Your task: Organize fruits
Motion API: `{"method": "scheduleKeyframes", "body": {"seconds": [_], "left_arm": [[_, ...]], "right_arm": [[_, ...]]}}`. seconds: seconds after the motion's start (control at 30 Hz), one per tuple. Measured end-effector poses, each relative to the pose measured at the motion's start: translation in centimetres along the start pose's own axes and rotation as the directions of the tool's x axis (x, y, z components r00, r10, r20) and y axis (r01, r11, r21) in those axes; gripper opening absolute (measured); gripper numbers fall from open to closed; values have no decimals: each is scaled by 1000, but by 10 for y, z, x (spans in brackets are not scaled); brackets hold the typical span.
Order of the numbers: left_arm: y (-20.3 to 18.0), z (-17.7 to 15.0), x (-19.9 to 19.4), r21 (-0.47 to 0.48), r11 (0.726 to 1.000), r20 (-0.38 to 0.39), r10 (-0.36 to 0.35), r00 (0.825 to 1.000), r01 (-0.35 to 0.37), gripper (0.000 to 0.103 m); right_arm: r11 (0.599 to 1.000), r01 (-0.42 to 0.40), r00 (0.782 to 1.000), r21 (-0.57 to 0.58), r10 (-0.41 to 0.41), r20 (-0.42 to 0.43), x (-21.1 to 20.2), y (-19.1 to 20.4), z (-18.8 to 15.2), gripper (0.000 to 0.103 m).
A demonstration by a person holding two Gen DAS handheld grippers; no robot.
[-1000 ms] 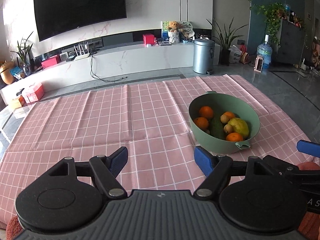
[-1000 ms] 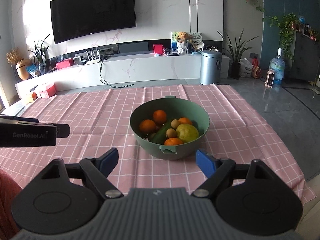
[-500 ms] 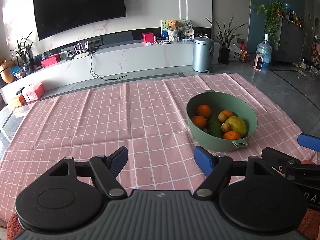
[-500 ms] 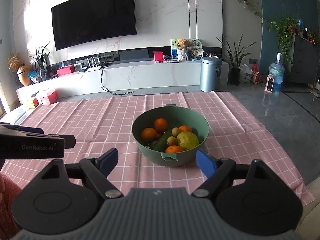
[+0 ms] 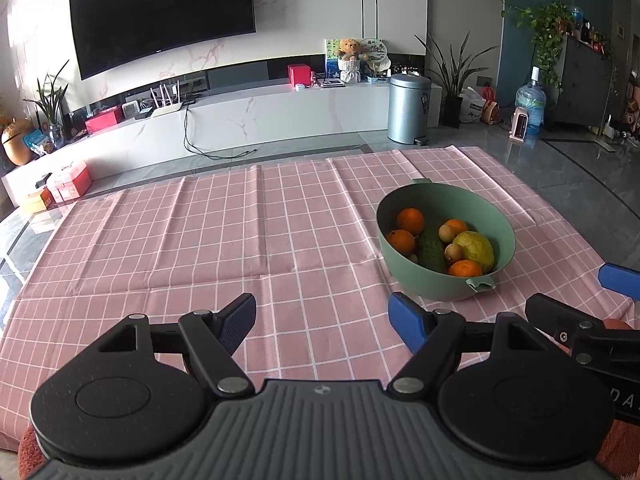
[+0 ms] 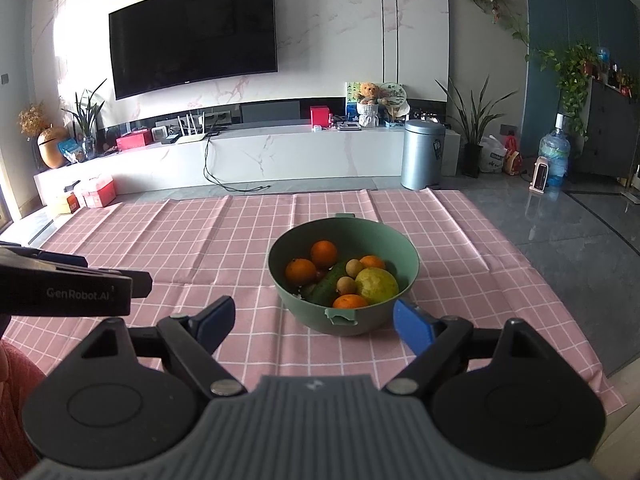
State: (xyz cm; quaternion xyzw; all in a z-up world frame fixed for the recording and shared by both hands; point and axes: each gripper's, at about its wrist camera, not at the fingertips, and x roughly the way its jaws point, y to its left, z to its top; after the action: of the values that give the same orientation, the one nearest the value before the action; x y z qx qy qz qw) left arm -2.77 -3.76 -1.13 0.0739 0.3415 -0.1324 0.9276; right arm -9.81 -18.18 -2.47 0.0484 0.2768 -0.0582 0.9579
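Green bowl (image 6: 344,276) at centre of right wrist view, on pink checked cloth (image 6: 240,240); in left wrist view at approx 2 o'clock from centre. Inside: oranges (image 6: 301,271) at 9–12 o'clock of bowl and one at 6, big yellow-green fruit (image 6: 377,285) at 4 o'clock, dark green cucumber-like one (image 6: 326,287) in middle, two small brown round ones (image 6: 346,285) betw. them.

Handling, as judged: oranges firm, round, prone to roll; best gripped across widest part. Small brown ones light, prob. thin-skinned, so gentle squeeze. Yellow-green fruit likely heavy and wide for the jaws. Long green one: grip mid-length, across the narrow way. Bowl smooth, stiff; small lug handles at near and far rim.

Right gripper (image 6: 312,316) spread wide, nothing held, just short of bowl's near rim. Left gripper (image 5: 322,314) also wide open, empty, over bare cloth at 9 o'clock of bowl.
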Motion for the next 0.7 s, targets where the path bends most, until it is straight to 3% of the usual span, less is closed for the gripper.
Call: {"method": "scheduleKeyframes", "body": {"seconds": [0.43,0.53,0.7], "left_arm": [[3,-1,-3,0,1000,2,6,1000,-6,89],[3,-1,-4,1,1000,1,6,1000,-6,89],[2,0,-4,2,1000,-1,7,1000,-7,89]], "right_arm": [[1000,-8,1000,-23,8,6,-4,5,0,84],[1000,-10,1000,-22,10,12,-6,4,0,90],[1000,-13,1000,-20,13,10,-6,4,1,90]]}}
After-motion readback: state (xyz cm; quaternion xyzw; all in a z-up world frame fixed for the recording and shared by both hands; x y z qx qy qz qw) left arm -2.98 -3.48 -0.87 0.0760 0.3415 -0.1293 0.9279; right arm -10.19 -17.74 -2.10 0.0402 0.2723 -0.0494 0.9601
